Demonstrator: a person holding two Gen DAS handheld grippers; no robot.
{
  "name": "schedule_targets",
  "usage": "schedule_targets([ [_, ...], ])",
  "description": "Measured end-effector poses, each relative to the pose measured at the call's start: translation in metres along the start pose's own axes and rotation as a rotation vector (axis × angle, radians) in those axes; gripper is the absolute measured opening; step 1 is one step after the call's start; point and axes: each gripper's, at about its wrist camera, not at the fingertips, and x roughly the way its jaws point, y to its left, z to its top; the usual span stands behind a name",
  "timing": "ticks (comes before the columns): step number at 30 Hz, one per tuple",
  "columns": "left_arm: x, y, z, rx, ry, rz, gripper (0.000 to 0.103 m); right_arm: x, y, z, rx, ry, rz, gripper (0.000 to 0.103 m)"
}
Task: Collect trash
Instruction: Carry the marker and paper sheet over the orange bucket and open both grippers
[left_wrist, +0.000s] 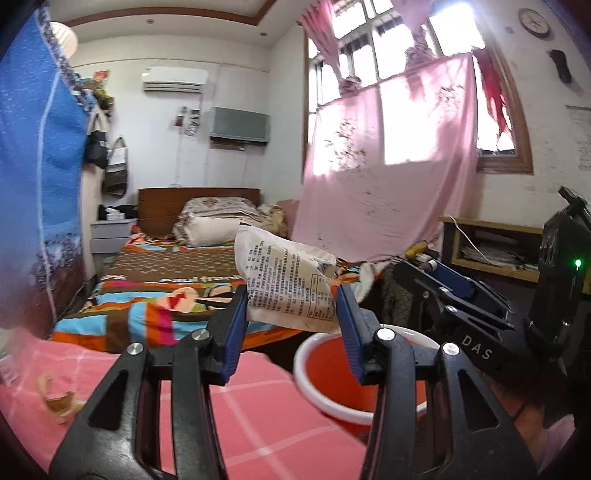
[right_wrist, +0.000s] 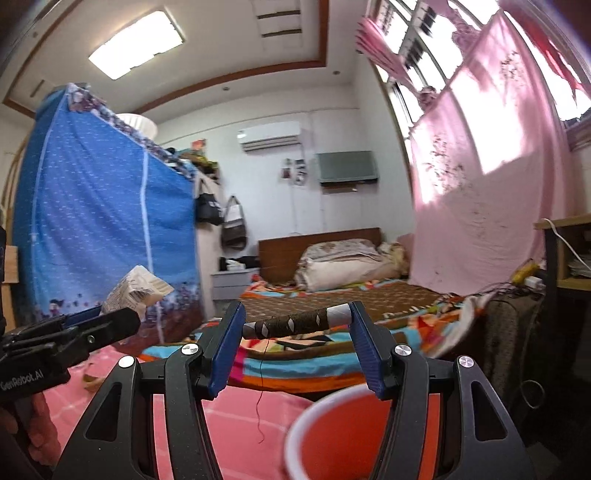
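Observation:
My left gripper (left_wrist: 291, 314) is shut on a crumpled white printed wrapper (left_wrist: 286, 280), held up above the rim of a red basin (left_wrist: 332, 380) with a white edge. The right gripper (right_wrist: 297, 332) is shut on a spool of dark brown thread (right_wrist: 295, 323), held crosswise by its two silvery ends, with a loose thread hanging down. The red basin (right_wrist: 332, 435) lies just below and right of it. In the right wrist view the left gripper (right_wrist: 99, 317) and the wrapper (right_wrist: 136, 291) show at the left. The right gripper (left_wrist: 454, 288) shows at the right in the left wrist view.
A pink checked cloth (left_wrist: 258, 424) covers the table, with peel scraps (left_wrist: 59, 398) at its left. Behind are a bed with a colourful blanket (left_wrist: 155, 295), a blue fabric wardrobe (right_wrist: 103, 221), a pink curtain (left_wrist: 388, 166) and a wooden shelf (left_wrist: 491, 240) at the right.

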Motion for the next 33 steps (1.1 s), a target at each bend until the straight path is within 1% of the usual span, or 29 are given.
schedule_targets([
  [2,0.012,-0.007,-0.003,-0.001,0.027,-0.026,0.049,0.003,-0.008,0.000,0.015,0.018,-0.032,0.056],
  [6,0.040,-0.013,-0.011,-0.039,0.124,-0.074,0.049,0.008,-0.024,-0.003,0.061,0.073,-0.083,0.056],
  [11,0.073,-0.024,-0.024,-0.075,0.264,-0.096,0.049,0.015,-0.045,-0.013,0.110,0.164,-0.140,0.056],
  [14,0.089,-0.030,-0.030,-0.104,0.326,-0.111,0.049,0.020,-0.048,-0.018,0.118,0.223,-0.172,0.056],
  [20,0.106,-0.039,-0.040,-0.123,0.419,-0.135,0.049,0.030,-0.058,-0.029,0.135,0.316,-0.201,0.056],
  [26,0.121,-0.047,-0.052,-0.125,0.515,-0.123,0.051,0.037,-0.070,-0.036,0.184,0.388,-0.219,0.056],
  [31,0.129,-0.047,-0.057,-0.138,0.555,-0.124,0.053,0.040,-0.078,-0.040,0.209,0.429,-0.231,0.057],
  [33,0.130,-0.047,-0.057,-0.148,0.565,-0.124,0.053,0.039,-0.080,-0.041,0.218,0.434,-0.234,0.061],
])
